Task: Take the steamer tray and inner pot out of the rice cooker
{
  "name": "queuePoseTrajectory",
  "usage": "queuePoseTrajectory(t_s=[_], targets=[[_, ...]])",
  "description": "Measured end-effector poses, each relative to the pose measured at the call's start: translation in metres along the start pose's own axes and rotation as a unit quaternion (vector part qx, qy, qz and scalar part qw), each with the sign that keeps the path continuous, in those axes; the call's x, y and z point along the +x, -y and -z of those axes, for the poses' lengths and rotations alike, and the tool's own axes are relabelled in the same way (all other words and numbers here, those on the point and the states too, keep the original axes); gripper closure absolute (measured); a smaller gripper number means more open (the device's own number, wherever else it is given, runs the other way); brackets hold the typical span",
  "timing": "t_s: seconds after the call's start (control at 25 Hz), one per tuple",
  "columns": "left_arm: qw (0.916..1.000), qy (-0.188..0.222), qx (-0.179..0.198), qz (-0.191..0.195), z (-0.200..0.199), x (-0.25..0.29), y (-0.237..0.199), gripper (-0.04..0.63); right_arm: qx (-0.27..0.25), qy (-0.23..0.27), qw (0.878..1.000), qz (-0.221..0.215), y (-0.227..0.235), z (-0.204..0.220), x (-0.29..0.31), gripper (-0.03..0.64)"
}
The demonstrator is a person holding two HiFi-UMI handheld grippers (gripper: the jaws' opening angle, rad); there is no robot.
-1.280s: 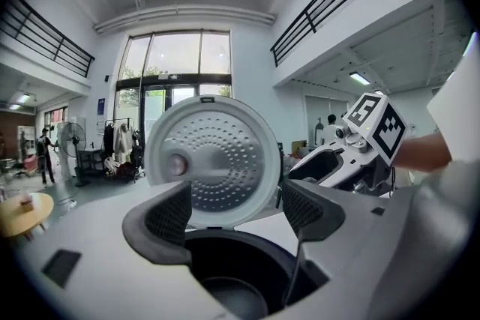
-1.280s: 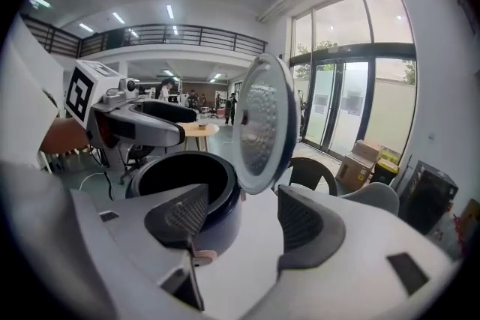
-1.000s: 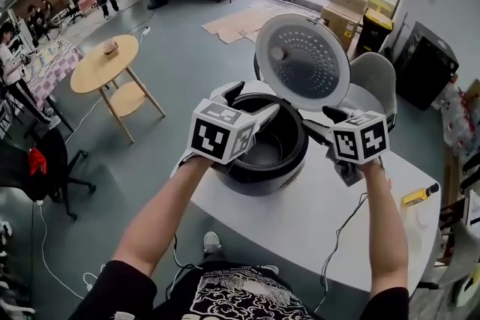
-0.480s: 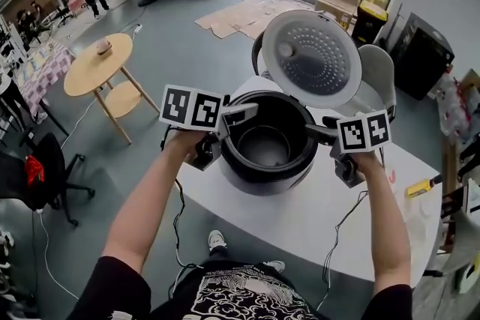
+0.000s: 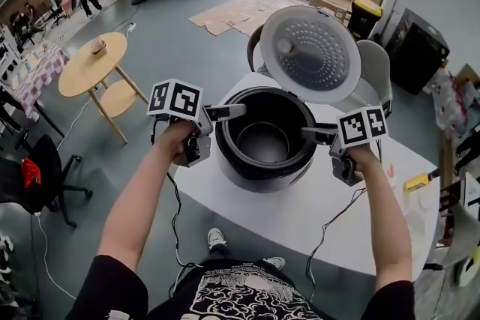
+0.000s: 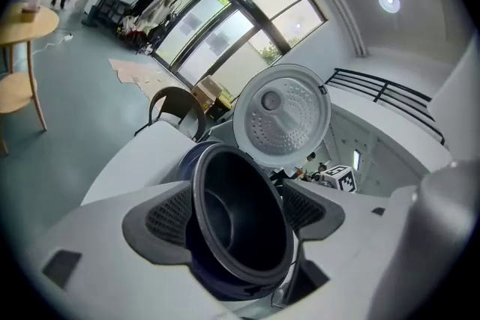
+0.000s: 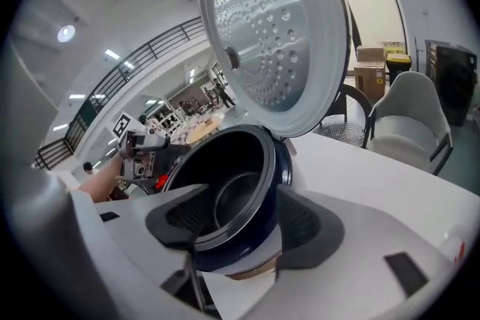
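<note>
Head view shows the left gripper (image 5: 227, 114) and right gripper (image 5: 316, 136) on opposite sides of the open rice cooker (image 5: 262, 165), probably for an even lift. Both are released, jaws spread astride its rim, the right's having just narrowed slightly. The inner pot (image 5: 262, 140) sits inside the cooker, apparently empty, with no steamer tray visible

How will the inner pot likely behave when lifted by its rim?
The inner pot looks rigid, so it probably won't flex. Its smooth dark rim may slip in a pinch. It appears empty, so likely fairly light.
</note>
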State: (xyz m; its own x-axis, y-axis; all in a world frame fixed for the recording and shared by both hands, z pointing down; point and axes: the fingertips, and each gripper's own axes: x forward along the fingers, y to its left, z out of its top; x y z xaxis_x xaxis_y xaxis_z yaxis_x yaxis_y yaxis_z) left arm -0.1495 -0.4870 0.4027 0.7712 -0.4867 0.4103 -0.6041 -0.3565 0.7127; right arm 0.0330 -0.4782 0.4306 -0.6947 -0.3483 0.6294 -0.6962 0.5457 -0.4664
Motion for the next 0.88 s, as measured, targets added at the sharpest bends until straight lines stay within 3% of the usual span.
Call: queuePoseTrajectory(t_s=[0.28,0.36,0.4,0.52,0.72,0.88], targets=[[0.9988,-0.034,-0.032,0.009,0.014,0.007,-0.009,0.224,0.084,-0.012,0.994,-0.065,-0.004,0.006,0.005,0.344],[0.9982,-0.050,-0.034,0.003,0.018,0.007,-0.012,0.225,0.103,-0.019,0.992,-0.067,-0.002,0.009,0.005,0.357],[0.9978,-0.055,-0.036,-0.002,0.019,0.006,-0.014,0.232,0.108,-0.023,0.992,-0.060,0.001,0.011,0.005,0.394],[0.9972,-0.062,-0.036,-0.022,0.021,0.006,-0.020,0.297,0.126,-0.022,0.990,-0.057,0.006,0.013,0.006,0.415],[0.9961,-0.072,-0.012,-0.049,0.022,0.006,-0.026,0.351,0.152,-0.002,0.983,-0.098,0.007,0.008,0.010,0.432],[0.9939,-0.075,-0.006,-0.081,0.022,0.003,-0.036,0.464,0.156,0.003,0.985,-0.071,0.011,0.008,0.011,0.552]])
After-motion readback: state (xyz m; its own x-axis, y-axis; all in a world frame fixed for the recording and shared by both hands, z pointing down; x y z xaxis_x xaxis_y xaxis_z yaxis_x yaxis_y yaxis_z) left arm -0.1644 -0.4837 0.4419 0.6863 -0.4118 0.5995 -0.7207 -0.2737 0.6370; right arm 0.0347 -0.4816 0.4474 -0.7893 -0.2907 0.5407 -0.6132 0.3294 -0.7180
